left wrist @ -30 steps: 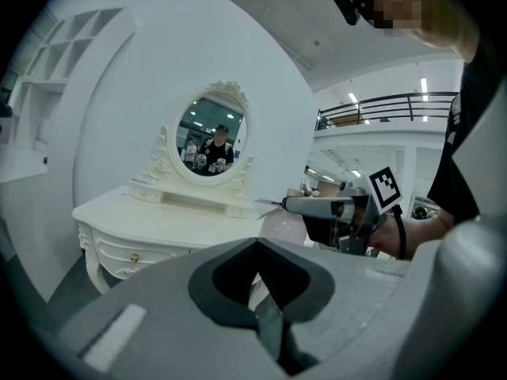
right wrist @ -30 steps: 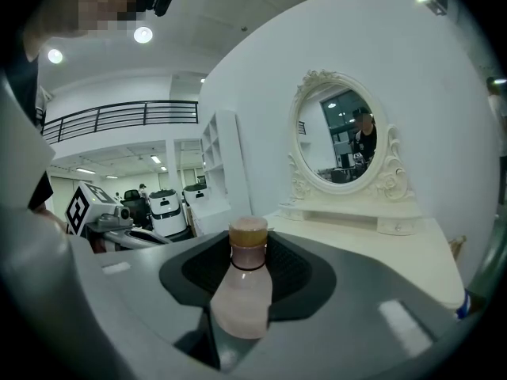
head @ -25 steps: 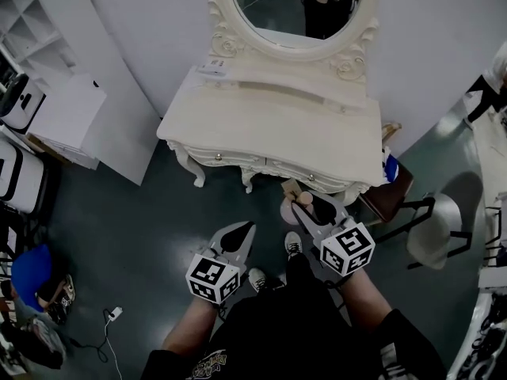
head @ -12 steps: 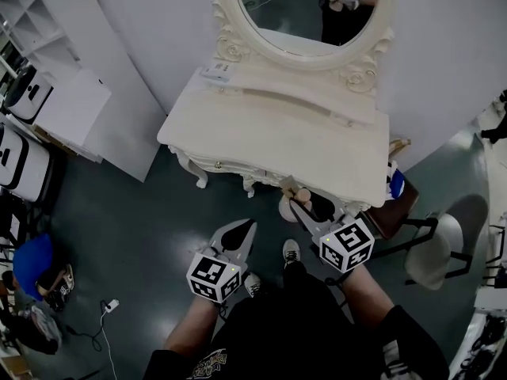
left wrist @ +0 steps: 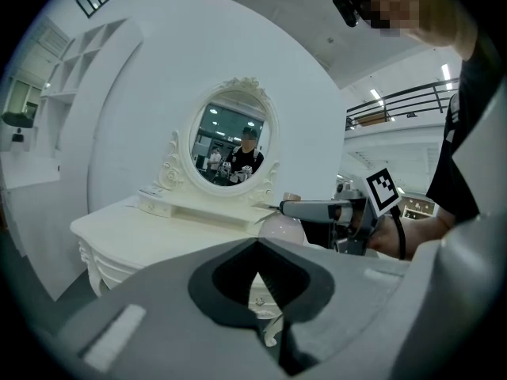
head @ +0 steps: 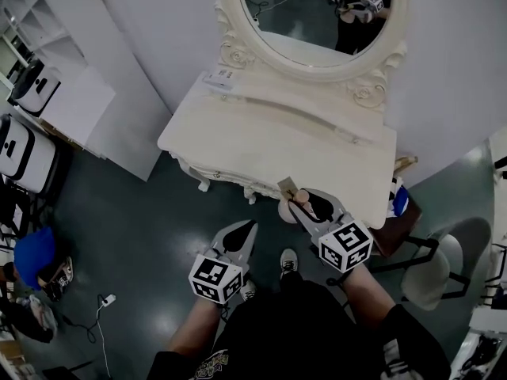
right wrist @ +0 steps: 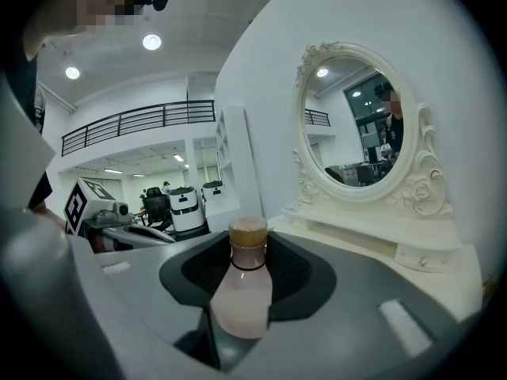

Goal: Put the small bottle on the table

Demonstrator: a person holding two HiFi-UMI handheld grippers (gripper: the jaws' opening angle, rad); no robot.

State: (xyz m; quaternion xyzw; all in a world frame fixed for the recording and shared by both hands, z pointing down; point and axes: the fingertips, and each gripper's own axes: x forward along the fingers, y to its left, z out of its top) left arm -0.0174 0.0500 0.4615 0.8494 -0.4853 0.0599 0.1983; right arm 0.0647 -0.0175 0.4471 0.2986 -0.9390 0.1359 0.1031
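My right gripper (head: pixel 303 202) is shut on a small pale pink bottle (right wrist: pixel 241 291) with a tan cap, held upright between its jaws. In the head view the small bottle (head: pixel 288 209) hangs just off the front edge of the cream dressing table (head: pixel 261 137), right of its middle. My left gripper (head: pixel 238 233) is shut with nothing in it, lower and to the left, over the dark floor. The left gripper view shows the right gripper (left wrist: pixel 317 210) with the bottle (left wrist: pixel 281 229) beside the table top (left wrist: pixel 158 240).
An oval mirror (head: pixel 317 14) in a carved frame stands at the table's back. A small flat item (head: pixel 219 77) lies at the table's back left. White shelving (head: pixel 47 93) stands to the left. A chair (head: pixel 432 264) stands to the right.
The view has moved closer to the table. My right gripper with the bottle now reaches the table's front edge. The left gripper keeps its place.
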